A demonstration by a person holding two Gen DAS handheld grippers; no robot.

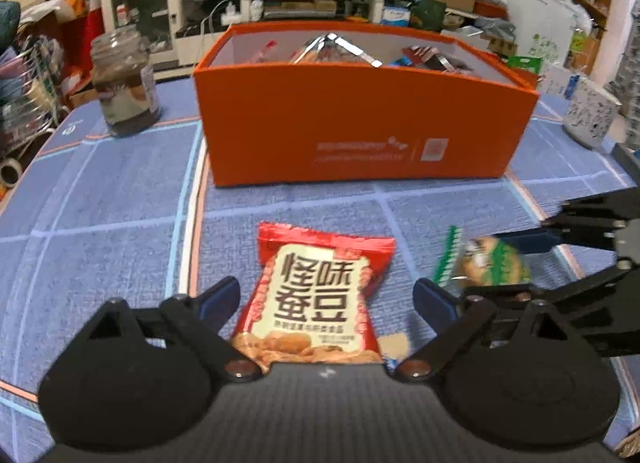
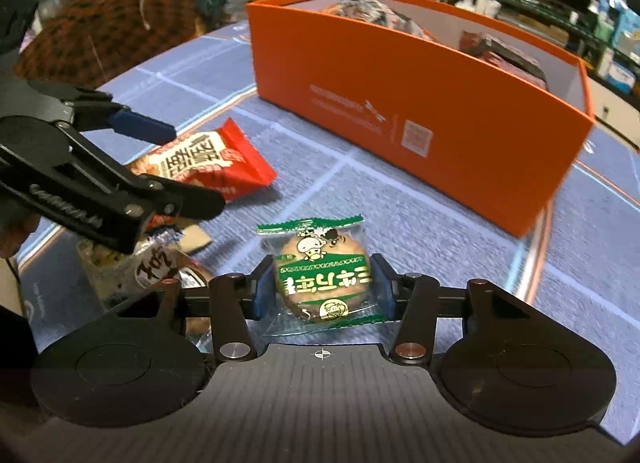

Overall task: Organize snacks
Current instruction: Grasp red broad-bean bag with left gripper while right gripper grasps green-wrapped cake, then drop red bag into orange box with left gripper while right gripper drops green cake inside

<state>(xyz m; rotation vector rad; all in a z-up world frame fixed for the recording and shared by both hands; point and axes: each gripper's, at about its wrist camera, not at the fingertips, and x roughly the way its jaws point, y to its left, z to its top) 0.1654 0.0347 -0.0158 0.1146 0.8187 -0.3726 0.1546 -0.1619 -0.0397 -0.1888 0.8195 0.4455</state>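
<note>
Your right gripper (image 2: 320, 289), lower centre, closes on the green biscuit packet (image 2: 322, 277): light, brittle, so grip its edges gently. Your left gripper (image 1: 326, 297) gapes empty around the red bean bag (image 1: 316, 295).

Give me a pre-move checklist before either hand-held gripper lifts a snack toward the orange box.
1. Right hand-held gripper straddles the green biscuit packet, one finger on each side: ok.
2. Firm grip on that packet: cannot tell; the pads sit at its edges, contact unclear.
3. Left hand-held gripper open around the red broad bean packet: ok, not yet closed.
4. Orange box top open: ok.
5. Room in the box: cannot tell; packets already reach its rim.
6. Grippers apart from each other: cannot tell; they work close together.
</note>
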